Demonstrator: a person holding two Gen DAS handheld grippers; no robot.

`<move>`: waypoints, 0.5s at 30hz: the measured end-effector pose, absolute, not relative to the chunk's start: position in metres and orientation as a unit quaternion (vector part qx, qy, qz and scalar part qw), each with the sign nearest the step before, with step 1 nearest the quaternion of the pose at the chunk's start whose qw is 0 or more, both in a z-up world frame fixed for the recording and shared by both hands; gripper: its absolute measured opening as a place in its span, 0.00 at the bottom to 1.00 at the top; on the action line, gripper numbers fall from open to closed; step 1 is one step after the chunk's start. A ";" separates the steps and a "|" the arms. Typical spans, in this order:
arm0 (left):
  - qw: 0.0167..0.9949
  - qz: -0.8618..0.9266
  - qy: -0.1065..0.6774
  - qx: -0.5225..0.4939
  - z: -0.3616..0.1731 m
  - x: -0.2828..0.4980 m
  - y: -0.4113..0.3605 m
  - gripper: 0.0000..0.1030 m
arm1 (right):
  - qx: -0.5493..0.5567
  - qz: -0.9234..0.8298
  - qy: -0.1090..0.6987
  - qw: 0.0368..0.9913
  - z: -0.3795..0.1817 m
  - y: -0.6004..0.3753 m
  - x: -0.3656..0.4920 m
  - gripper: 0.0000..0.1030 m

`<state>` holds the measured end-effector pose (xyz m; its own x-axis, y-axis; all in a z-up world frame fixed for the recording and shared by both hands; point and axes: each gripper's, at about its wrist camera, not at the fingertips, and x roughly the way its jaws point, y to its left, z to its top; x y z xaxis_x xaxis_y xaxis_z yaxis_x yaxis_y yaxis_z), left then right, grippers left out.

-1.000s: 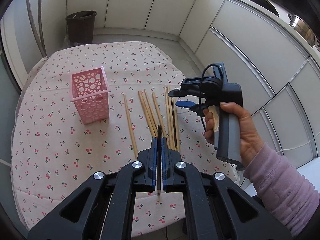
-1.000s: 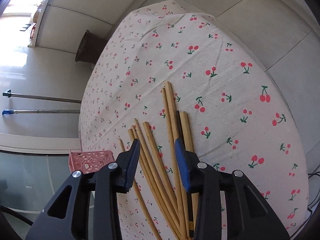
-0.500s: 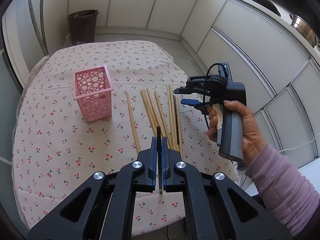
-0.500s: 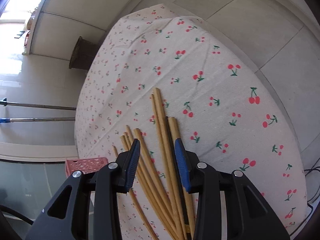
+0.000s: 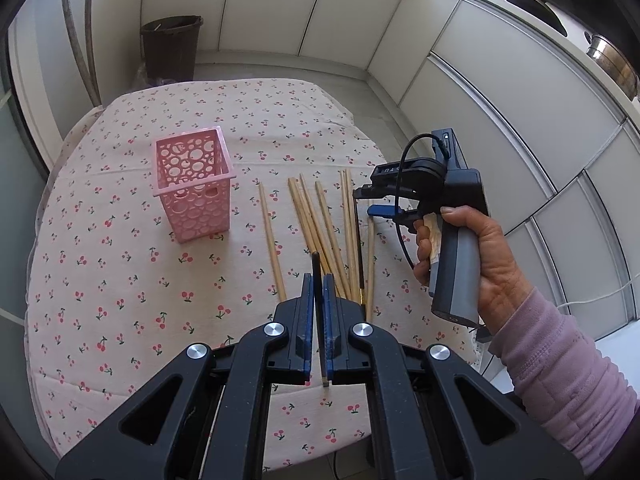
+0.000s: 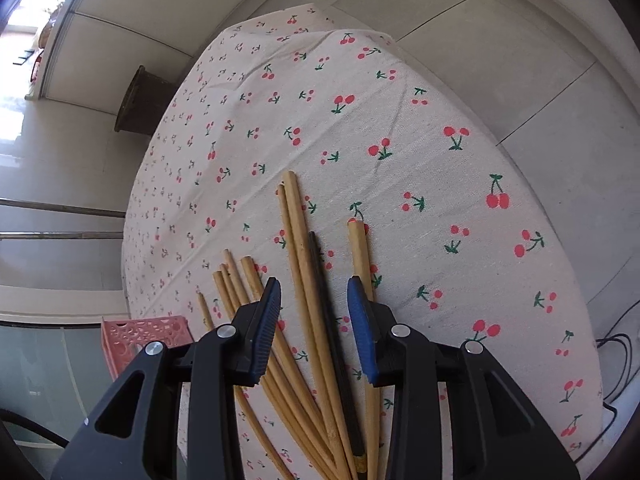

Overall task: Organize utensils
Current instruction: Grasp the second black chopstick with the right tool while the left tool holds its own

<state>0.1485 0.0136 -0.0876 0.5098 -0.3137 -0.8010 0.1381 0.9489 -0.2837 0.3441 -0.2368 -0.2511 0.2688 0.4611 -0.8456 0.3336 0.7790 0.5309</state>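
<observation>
Left gripper (image 5: 318, 292) clenched on dark chopstick (image 5: 317, 276), right gripper (image 6: 314, 308) released, narrowing over chopsticks (image 6: 298, 248)

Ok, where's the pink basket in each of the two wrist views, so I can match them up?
Left wrist view: the pink basket stands upright left of centre on the cherry-print tablecloth, left of the wooden chopsticks.
Right wrist view: only its rim shows at the lower left, partly behind the right hand-held gripper.
Shared landmark: the dark chopstick lying among the wooden ones.
</observation>
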 end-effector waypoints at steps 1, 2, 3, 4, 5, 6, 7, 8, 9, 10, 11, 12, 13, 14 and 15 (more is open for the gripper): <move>0.864 -0.130 0.477 -0.091 -0.088 0.148 0.013 0.04 | 0.320 0.034 0.607 0.726 -0.253 -0.236 0.344 0.31; 0.864 -0.130 0.477 -0.091 -0.088 0.148 0.013 0.04 | 0.310 0.025 0.611 0.728 -0.254 -0.235 0.344 0.27; 0.864 -0.131 0.477 -0.091 -0.088 0.148 0.013 0.04 | 0.305 0.020 0.611 0.730 -0.254 -0.235 0.345 0.25; 0.864 -0.130 0.478 -0.092 -0.088 0.149 0.013 0.04 | 0.301 0.017 0.610 0.733 -0.254 -0.234 0.345 0.25; 0.864 -0.129 0.478 -0.092 -0.088 0.149 0.014 0.04 | 0.298 0.017 0.609 0.735 -0.253 -0.232 0.345 0.25; 0.864 -0.129 0.478 -0.093 -0.088 0.149 0.014 0.04 | 0.292 0.016 0.610 0.736 -0.253 -0.230 0.346 0.25; 0.863 -0.129 0.479 -0.093 -0.089 0.149 0.015 0.04 | 0.290 0.011 0.610 0.737 -0.252 -0.230 0.346 0.24; 0.863 -0.129 0.480 -0.094 -0.089 0.149 0.015 0.04 | 0.291 0.006 0.610 0.737 -0.252 -0.230 0.346 0.24; 0.863 -0.128 0.480 -0.094 -0.089 0.149 0.015 0.04 | 0.295 0.003 0.609 0.736 -0.253 -0.230 0.346 0.23; 0.863 -0.127 0.480 -0.093 -0.089 0.149 0.015 0.04 | 0.301 0.002 0.608 0.735 -0.253 -0.231 0.346 0.23; 0.863 -0.126 0.480 -0.094 -0.089 0.149 0.016 0.04 | 0.306 0.000 0.607 0.733 -0.253 -0.232 0.346 0.22; 0.863 -0.127 0.480 -0.095 -0.089 0.149 0.016 0.04 | 0.305 -0.006 0.608 0.733 -0.253 -0.234 0.346 0.19; 0.863 -0.128 0.480 -0.095 -0.089 0.148 0.016 0.04 | 0.305 -0.008 0.609 0.732 -0.254 -0.234 0.346 0.19; 0.863 -0.128 0.480 -0.094 -0.089 0.148 0.016 0.04 | 0.304 -0.008 0.611 0.731 -0.255 -0.235 0.346 0.19; 0.863 -0.127 0.480 -0.093 -0.088 0.147 0.016 0.04 | 0.301 -0.009 0.611 0.732 -0.254 -0.234 0.347 0.19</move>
<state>0.1472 0.0155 -0.0885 0.5072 -0.3093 -0.8044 0.1307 0.9502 -0.2829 0.3466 -0.2336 -0.2540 0.2526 0.3550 -0.9001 0.3806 0.8188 0.4298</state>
